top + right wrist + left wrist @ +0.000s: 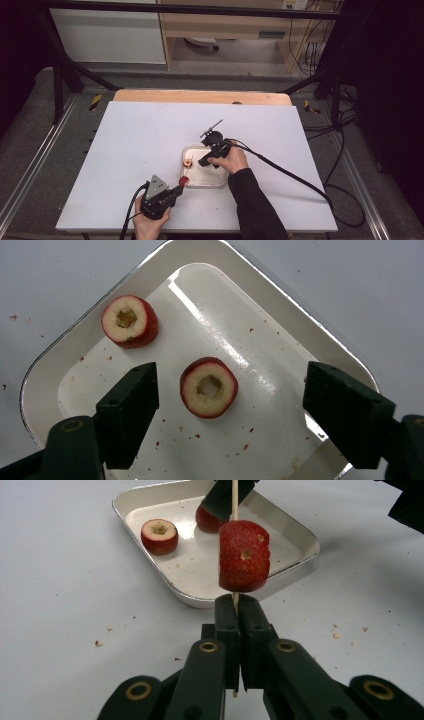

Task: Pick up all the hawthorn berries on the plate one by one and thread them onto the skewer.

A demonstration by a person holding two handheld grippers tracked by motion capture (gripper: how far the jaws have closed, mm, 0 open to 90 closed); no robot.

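Note:
My left gripper [235,602] is shut on a thin wooden skewer [234,500] that stands upright between its jaws. A red cored fruit slice [244,555] is threaded on the skewer just above the jaws; from above it shows as a red spot [183,180] at the tip of the left gripper [176,190]. My right gripper [235,390] hangs open over the metal tray [47,370]. A second cored slice [209,387] lies flat between its jaws, touching neither pad. A third slice [129,321] lies near the tray's corner.
The tray [218,183] sits on the white table near its front edge, between my two hands. Red crumbs [98,643] are scattered on the table around it. A cable [295,177] trails from the right gripper [205,161] toward the right edge.

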